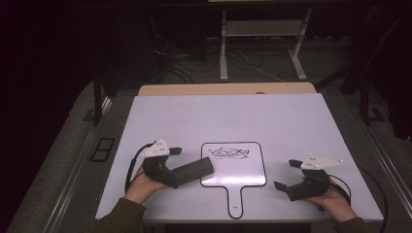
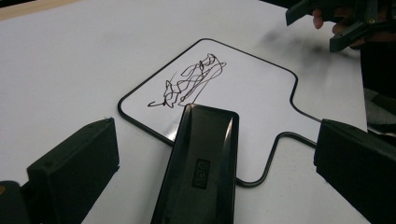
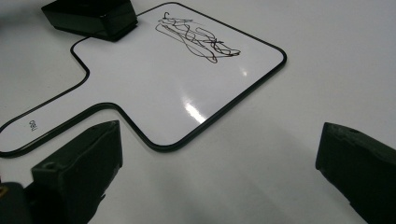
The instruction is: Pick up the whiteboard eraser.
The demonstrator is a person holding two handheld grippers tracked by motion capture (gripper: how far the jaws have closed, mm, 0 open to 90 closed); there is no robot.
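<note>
My right gripper (image 3: 219, 172) hovers low over a white table (image 3: 327, 60), my two black jaws spread wide apart with bare tabletop between them. Just ahead of my left jaw lies a small paddle-shaped whiteboard (image 3: 154, 88) with a thin black border, its handle running off past that jaw's far side. A tangled black scribble (image 3: 198, 37) sits near the board's far edge. A black eraser (image 3: 91, 16) rests at the board's far left corner, overlapping its edge.

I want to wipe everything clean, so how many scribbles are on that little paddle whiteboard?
1. A single black scribble sits near the far edge of the paddle whiteboard, just beyond the black eraser.
</note>
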